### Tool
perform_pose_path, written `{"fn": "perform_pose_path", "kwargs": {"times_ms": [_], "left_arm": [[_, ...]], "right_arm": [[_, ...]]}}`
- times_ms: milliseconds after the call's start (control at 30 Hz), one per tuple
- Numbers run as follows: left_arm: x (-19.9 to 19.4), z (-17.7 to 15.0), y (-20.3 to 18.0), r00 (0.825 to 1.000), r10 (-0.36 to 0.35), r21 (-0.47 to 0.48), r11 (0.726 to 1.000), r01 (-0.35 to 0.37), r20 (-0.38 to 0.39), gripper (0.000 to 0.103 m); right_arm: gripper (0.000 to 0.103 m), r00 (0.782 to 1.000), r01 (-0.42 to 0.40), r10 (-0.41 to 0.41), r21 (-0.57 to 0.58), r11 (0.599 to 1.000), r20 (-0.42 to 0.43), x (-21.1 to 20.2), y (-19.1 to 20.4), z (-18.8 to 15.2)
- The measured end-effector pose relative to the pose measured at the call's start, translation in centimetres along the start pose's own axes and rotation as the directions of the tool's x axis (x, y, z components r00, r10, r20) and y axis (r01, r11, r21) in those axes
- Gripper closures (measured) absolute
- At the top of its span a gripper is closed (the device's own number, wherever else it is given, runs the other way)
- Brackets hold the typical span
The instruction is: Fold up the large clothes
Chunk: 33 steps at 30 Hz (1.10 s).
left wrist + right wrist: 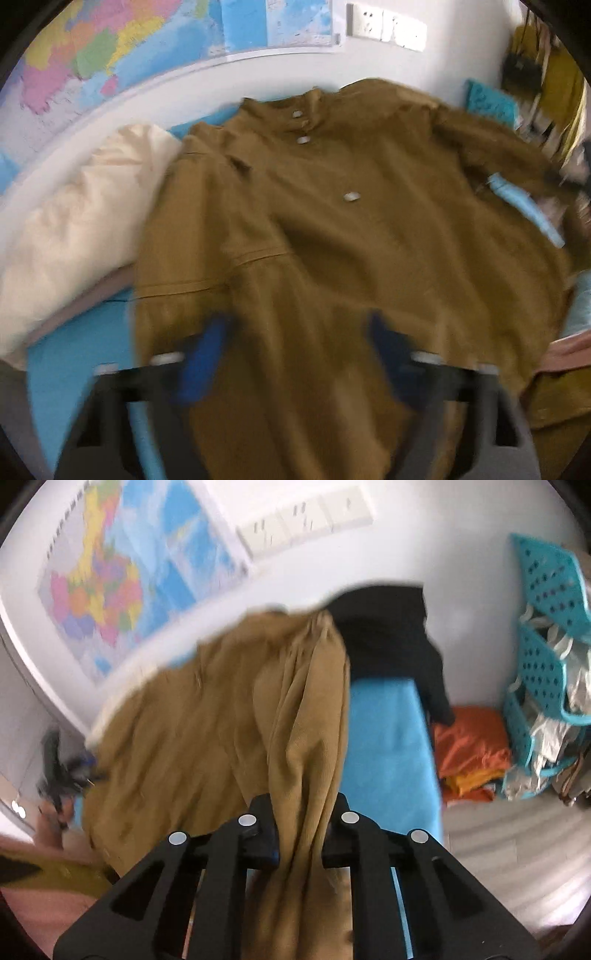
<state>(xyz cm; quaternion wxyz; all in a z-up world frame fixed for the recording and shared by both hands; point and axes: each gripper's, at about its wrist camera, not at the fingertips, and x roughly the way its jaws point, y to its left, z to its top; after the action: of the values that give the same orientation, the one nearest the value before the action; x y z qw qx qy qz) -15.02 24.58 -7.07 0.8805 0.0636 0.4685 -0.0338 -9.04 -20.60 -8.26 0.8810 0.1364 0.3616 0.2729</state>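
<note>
A mustard-brown buttoned shirt (332, 240) lies spread front-up on the blue bed (74, 350), collar toward the wall. In the blurred left wrist view my left gripper (295, 347) hovers over the shirt's lower hem. Its blue fingers (207, 354) stand well apart, with cloth lying below and nothing pinched. In the right wrist view my right gripper (301, 830) is shut on a gathered bunch of the same brown shirt (207, 716). The cloth runs up from the jaws in folds and drapes off to the left.
A cream pillow (74, 221) lies left of the shirt. A map (110, 48) hangs on the white wall. A black garment (388, 635) lies at the bed's far end (388, 731). Orange cloth (472, 746) and a teal perforated rack (546, 627) stand on the floor to the right.
</note>
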Motion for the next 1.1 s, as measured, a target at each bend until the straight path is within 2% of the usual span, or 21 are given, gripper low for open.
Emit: {"fn": "perform_pose_path", "kwargs": {"times_ms": [33, 67, 167, 233, 267, 300, 333, 367, 400, 467, 500, 567, 633, 700, 733, 767, 833, 867, 933, 1033, 1100], "left_arm": [[0.0, 0.0, 0.7, 1.0, 0.014, -0.014, 1.0, -0.014, -0.004, 0.087], [-0.2, 0.1, 1.4, 1.0, 0.024, -0.037, 0.999, -0.024, -0.002, 0.096], [-2.6, 0.9, 5.7, 0.996, 0.076, -0.141, 0.988, -0.069, 0.044, 0.099], [-4.9, 1.3, 9.9, 0.991, 0.11, -0.242, 0.966, -0.089, 0.078, 0.098], [-5.7, 1.2, 11.5, 0.984, 0.159, -0.28, 0.951, -0.132, 0.077, 0.095], [-6.1, 1.2, 13.3, 0.972, 0.23, -0.318, 0.926, -0.203, 0.048, 0.08], [-6.2, 1.1, 14.4, 0.961, 0.276, -0.342, 0.905, -0.254, 0.015, 0.054], [-6.3, 1.0, 15.6, 0.943, 0.333, -0.372, 0.873, -0.316, -0.02, 0.047], [-6.1, 0.8, 16.6, 0.917, 0.394, -0.387, 0.837, -0.388, -0.066, 0.044], [-6.3, 0.6, 16.7, 0.898, 0.433, -0.381, 0.818, -0.43, -0.083, 0.042], [-6.4, 0.6, 16.4, 0.889, 0.453, -0.384, 0.81, -0.444, -0.072, 0.036], [-6.9, 0.9, 15.6, 0.863, 0.503, -0.392, 0.787, -0.477, -0.041, 0.033], [-8.3, 1.7, 15.2, 0.851, 0.524, -0.425, 0.776, -0.465, 0.025, 0.026], [-10.8, 2.3, 15.0, 0.863, 0.489, -0.496, 0.785, -0.372, 0.126, 0.024], [-11.9, 2.6, 14.9, 0.88, 0.423, -0.513, 0.816, -0.266, 0.217, 0.024], [-12.5, 3.0, 14.4, 0.891, 0.363, -0.496, 0.847, -0.193, 0.272, 0.024], [-12.6, 4.2, 12.8, 0.905, 0.252, -0.425, 0.901, -0.09, 0.342, 0.021], [-12.2, 4.7, 12.1, 0.908, 0.226, -0.401, 0.913, -0.073, 0.352, 0.02], [-10.2, 5.8, 10.5, 0.929, 0.123, -0.336, 0.942, 0.002, 0.35, 0.018], [-6.8, 6.9, 8.3, 0.948, -0.028, -0.266, 0.957, 0.118, 0.318, 0.018], [-4.1, 7.4, 6.3, 0.959, -0.1, -0.227, 0.96, 0.163, 0.265, 0.018]], "right_arm": [[0.09, 0.999, 0.009, -0.009, 0.006, 1.0, 0.034, -1.1, 0.0, 1.2], [0.09, 0.998, 0.023, -0.023, -0.001, 1.0, 0.051, -1.7, 0.2, 1.9], [0.09, 0.996, 0.033, -0.031, -0.022, 0.999, 0.087, -3.2, 1.0, 4.2], [0.09, 0.995, 0.051, -0.047, -0.041, 0.998, 0.092, -3.4, 1.5, 5.4], [0.09, 0.995, 0.057, -0.052, -0.056, 0.997, 0.089, -3.4, 1.9, 6.0], [0.09, 0.996, 0.047, -0.041, -0.07, 0.996, 0.084, -3.3, 2.3, 6.5], [0.09, 0.996, 0.043, -0.037, -0.081, 0.996, 0.08, -3.1, 2.5, 6.9], [0.09, 0.997, 0.045, -0.038, -0.094, 0.995, 0.073, -2.8, 2.9, 7.2], [0.09, 0.997, 0.038, -0.031, -0.103, 0.994, 0.066, -2.5, 3.3, 7.6], [0.09, 0.999, 0.007, -0.001, -0.117, 0.993, 0.053, -1.9, 4.1, 7.9], [0.09, 0.999, -0.004, 0.01, -0.137, 0.991, 0.043, -1.5, 5.0, 8.1], [0.089, 0.999, -0.032, 0.037, -0.166, 0.986, 0.028, -0.9, 6.5, 8.4], [0.088, 0.997, -0.07, 0.073, -0.199, 0.977, 0.007, -0.4, 8.5, 9.0], [0.085, 0.995, -0.098, 0.095, -0.249, 0.964, -0.025, 0.7, 11.3, 9.7], [0.085, 0.993, -0.117, 0.11, -0.271, 0.955, -0.044, 1.4, 12.8, 10.2], [0.084, 0.99, -0.138, 0.124, -0.29, 0.947, -0.068, 2.3, 14.4, 10.6], [0.081, 0.985, -0.162, 0.131, -0.323, 0.933, -0.114, 4.3, 16.8, 11.1], [0.078, 0.979, -0.18, 0.135, -0.333, 0.926, -0.152, 6.0, 18.3, 11.3], [0.073, 0.964, -0.208, 0.129, -0.355, 0.912, -0.232, 9.7, 21.0, 11.3], [0.065, 0.929, -0.236, 0.105, -0.35, 0.906, -0.354, 16.2, 23.9, 10.7], [0.043, 0.9, -0.247, 0.099, -0.307, 0.919, -0.425, 20.0, 24.7, 10.1]]}}
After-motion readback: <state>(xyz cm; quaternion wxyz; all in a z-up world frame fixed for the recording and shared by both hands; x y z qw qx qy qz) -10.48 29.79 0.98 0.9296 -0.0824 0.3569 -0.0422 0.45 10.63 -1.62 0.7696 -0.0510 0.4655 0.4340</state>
